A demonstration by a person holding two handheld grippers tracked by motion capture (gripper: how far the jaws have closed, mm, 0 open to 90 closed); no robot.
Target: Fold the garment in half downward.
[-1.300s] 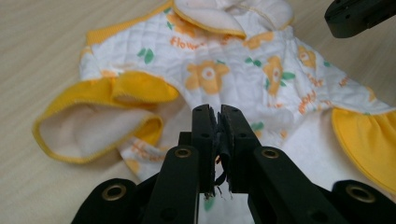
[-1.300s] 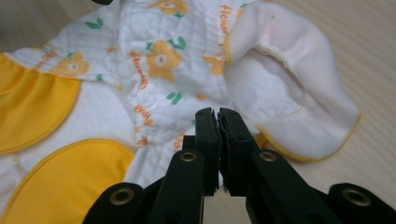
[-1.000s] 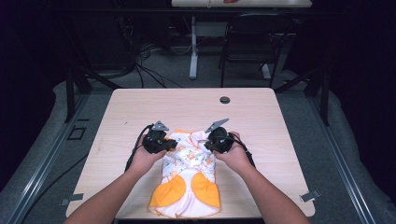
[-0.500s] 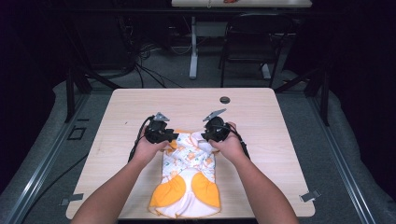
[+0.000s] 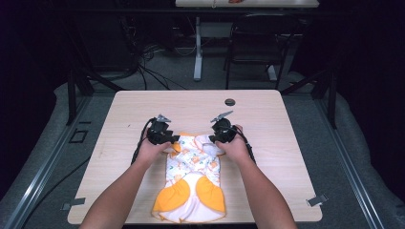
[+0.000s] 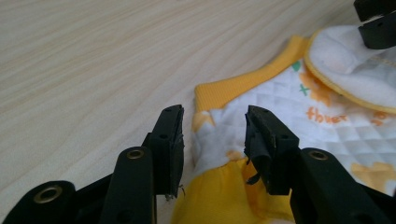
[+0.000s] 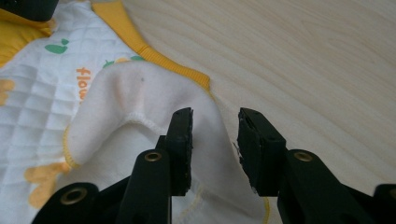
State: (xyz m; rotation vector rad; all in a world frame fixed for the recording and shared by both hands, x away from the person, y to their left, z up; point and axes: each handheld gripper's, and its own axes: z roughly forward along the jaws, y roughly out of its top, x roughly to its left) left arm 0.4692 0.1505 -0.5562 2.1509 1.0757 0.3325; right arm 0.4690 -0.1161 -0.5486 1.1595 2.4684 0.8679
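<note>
A: Where is the white quilted baby garment with orange trim (image 5: 191,183)?

B: It lies flat on the pale wooden table (image 5: 286,143), at its near edge. The left tongs (image 6: 214,135) and the right tongs (image 7: 215,140) are both spread, each astride the cloth at the garment's far end, one at each corner.

A: What could go wrong?

B: I think the jaws may catch only one layer, so the fold slips. The garment's near hem is cut off in the high view.

Black grippers (image 5: 174,138) — brass-ringed screw holes, seemingly — trailing black cables.
</note>
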